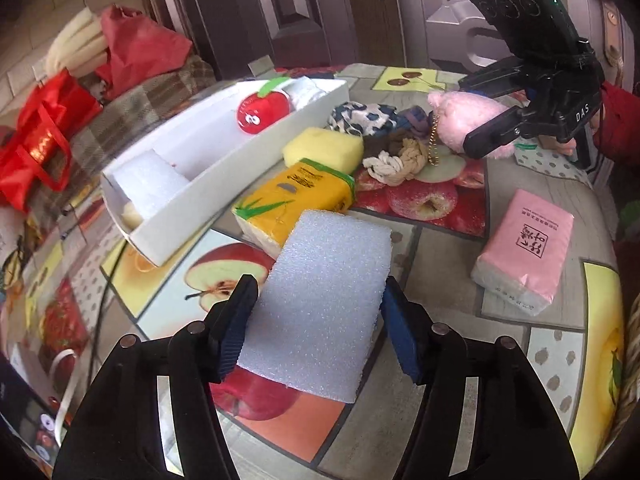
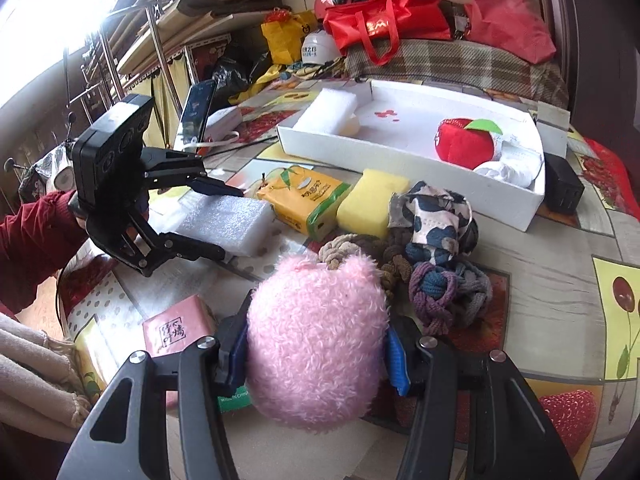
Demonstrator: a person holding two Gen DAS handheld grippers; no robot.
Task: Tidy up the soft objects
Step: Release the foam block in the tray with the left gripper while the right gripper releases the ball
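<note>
My left gripper (image 1: 318, 320) is shut on a white foam block (image 1: 324, 300) and holds it above the table; it also shows in the right wrist view (image 2: 228, 216). My right gripper (image 2: 316, 348) is shut on a pink plush toy (image 2: 316, 340), seen from afar in the left wrist view (image 1: 468, 120). A white tray (image 1: 240, 156) holds a red plush apple (image 1: 262, 110), a white foam piece (image 1: 150, 182) and white cloth. Beside the tray lie a yellow sponge (image 1: 324, 148), a yellow tissue pack (image 1: 296, 196), knotted ropes (image 1: 396, 162) and patterned cloth (image 1: 362, 118).
A pink tissue pack (image 1: 524, 252) lies on the fruit-print tablecloth (image 1: 440, 272) at the right. Red bags (image 1: 36, 148) sit on a plaid-covered seat behind the tray. A black box (image 2: 562, 186) stands at the tray's end. A phone (image 2: 198, 110) stands propped at the table's far side.
</note>
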